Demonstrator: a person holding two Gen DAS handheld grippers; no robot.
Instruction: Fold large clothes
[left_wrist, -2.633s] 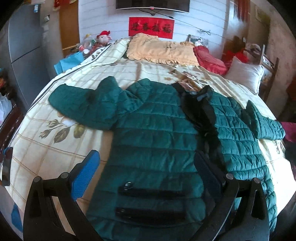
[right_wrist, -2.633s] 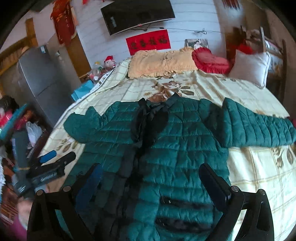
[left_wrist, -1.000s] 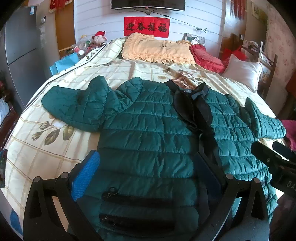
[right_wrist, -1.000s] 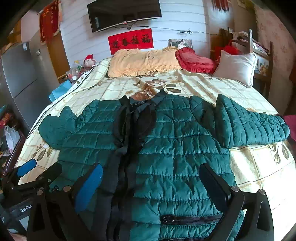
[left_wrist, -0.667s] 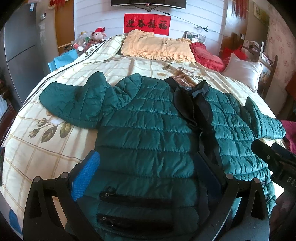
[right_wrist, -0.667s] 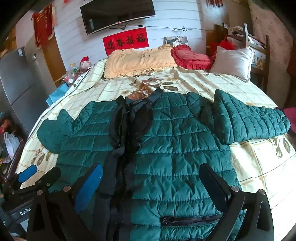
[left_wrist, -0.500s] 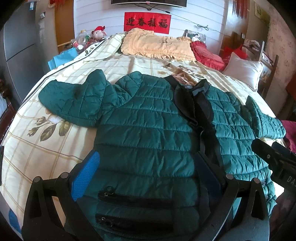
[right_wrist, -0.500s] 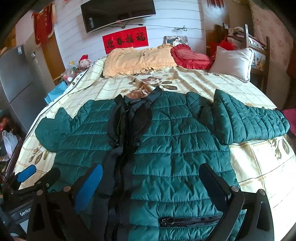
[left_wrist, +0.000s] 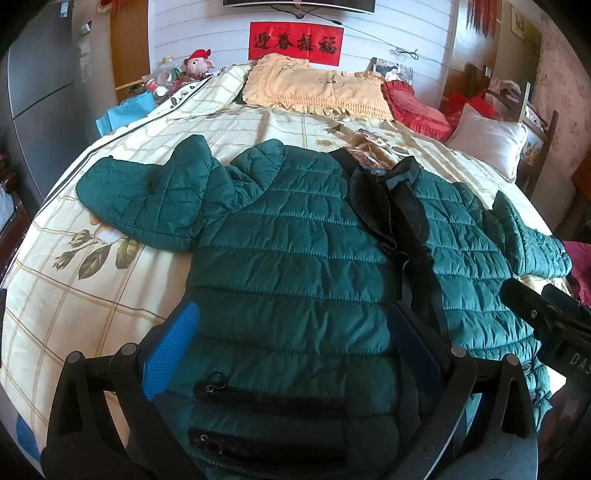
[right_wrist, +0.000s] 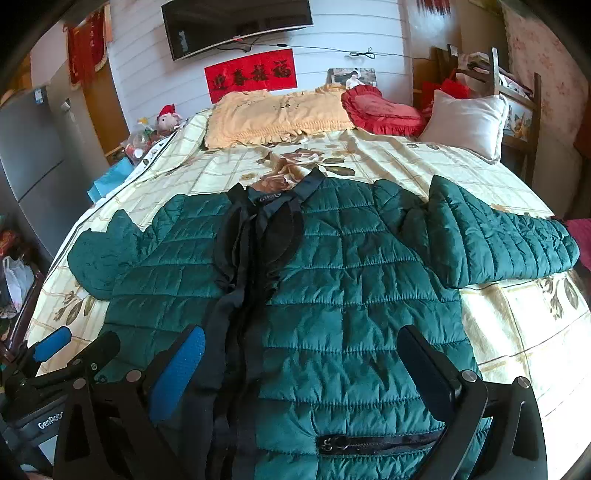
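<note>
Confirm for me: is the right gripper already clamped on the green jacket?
No, the right gripper hangs with open jaws above the green jacket, pinching no fabric.

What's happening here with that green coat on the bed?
A person is about to fold a green puffer jacket, holding a two-finger gripper in each hand. The jacket lies front up on the bed with its black-lined front open and both sleeves spread out to the sides. The left gripper and the right gripper both hover open over the jacket's lower part, near the zip pockets. Neither has taken hold of the fabric, so no fold has been made yet.
</note>
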